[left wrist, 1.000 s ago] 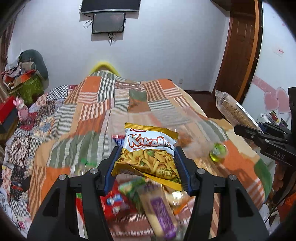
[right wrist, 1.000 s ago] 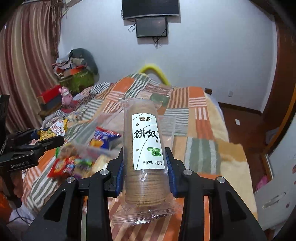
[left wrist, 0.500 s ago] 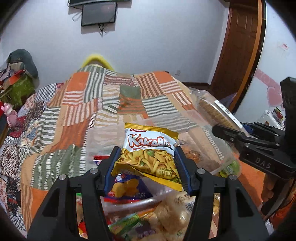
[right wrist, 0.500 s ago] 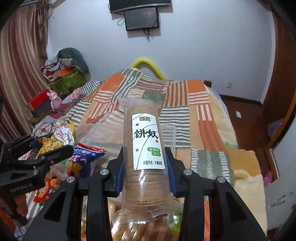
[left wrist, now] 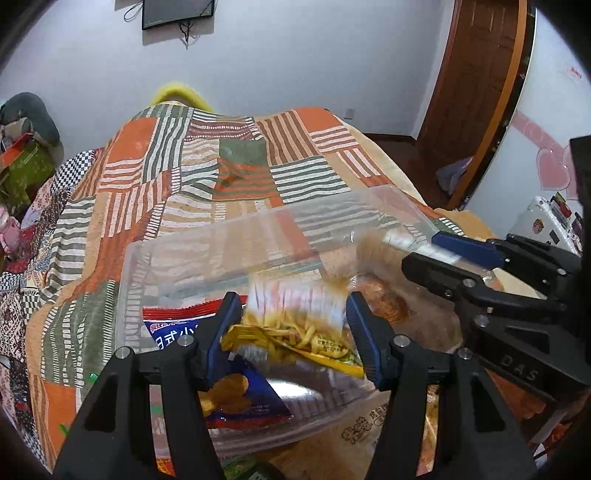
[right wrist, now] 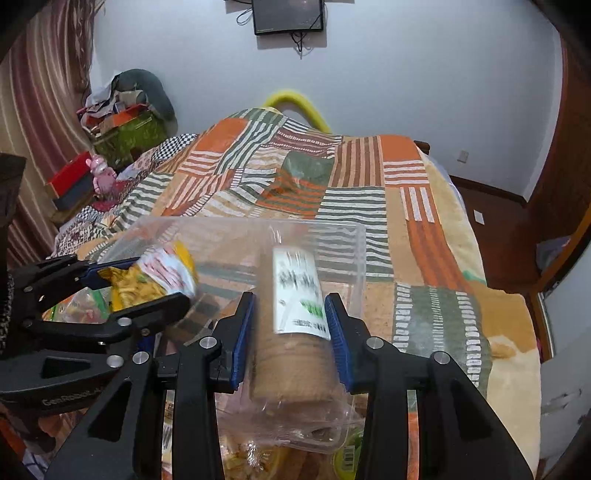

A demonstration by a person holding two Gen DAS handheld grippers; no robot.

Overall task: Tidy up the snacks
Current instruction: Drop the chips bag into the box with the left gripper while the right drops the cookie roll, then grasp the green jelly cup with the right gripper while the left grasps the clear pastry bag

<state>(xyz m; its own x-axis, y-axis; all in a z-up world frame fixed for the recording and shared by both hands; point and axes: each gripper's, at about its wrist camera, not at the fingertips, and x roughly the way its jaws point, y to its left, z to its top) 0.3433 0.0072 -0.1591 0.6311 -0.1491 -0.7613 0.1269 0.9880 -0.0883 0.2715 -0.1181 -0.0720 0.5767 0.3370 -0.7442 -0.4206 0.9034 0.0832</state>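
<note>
Left gripper (left wrist: 291, 332) clenched on chip bag (left wrist: 295, 325), right gripper (right wrist: 290, 332) clenched on biscuit roll (right wrist: 291, 332), both angled down over clear bin (left wrist: 258, 236) on bed (left wrist: 184, 177), apparently to drop snacks inside.

— Premises classification? 
— Domestic bedroom. A bed (right wrist: 369, 206) under a patchwork blanket (left wrist: 229, 173) fills the room. 
— Supporting evidence? 
— Beyond the bed, a wall-mounted screen (right wrist: 288, 16). Left of the bed, striped curtains (right wrist: 40, 96) and piled clothing (right wrist: 125, 96). Right of the bed, a wooden door (left wrist: 476, 92).
</note>
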